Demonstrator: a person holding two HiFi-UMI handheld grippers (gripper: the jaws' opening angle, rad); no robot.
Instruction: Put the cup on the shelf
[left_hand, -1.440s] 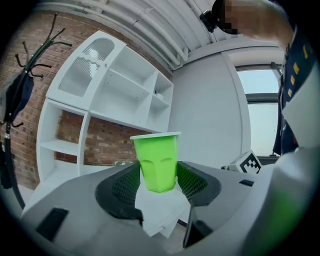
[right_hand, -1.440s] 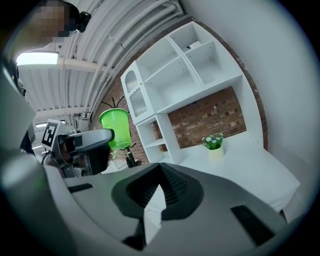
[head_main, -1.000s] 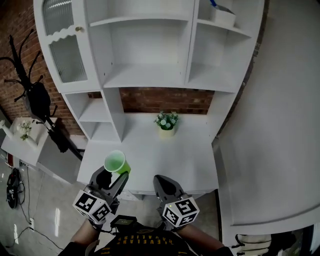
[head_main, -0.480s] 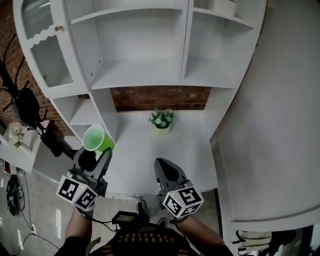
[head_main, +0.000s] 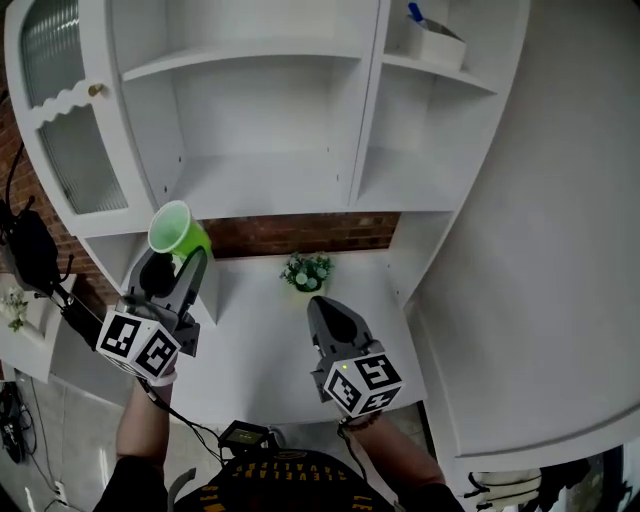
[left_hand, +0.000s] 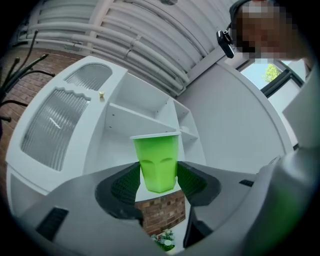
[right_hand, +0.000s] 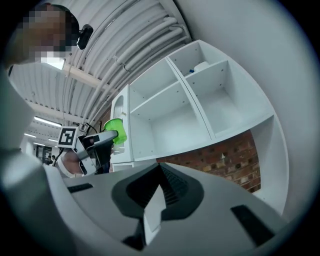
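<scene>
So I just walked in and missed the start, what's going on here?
A person is working with a two-jaw gripper in each hand at a white shelf unit. The left gripper is closed on a green cup, holding it upright by its lower part in the air in front of the unit, not yet set on any shelf. The right gripper is shut and empty, low over the desk surface. A small potted plant sits at the back of the desk.
</scene>
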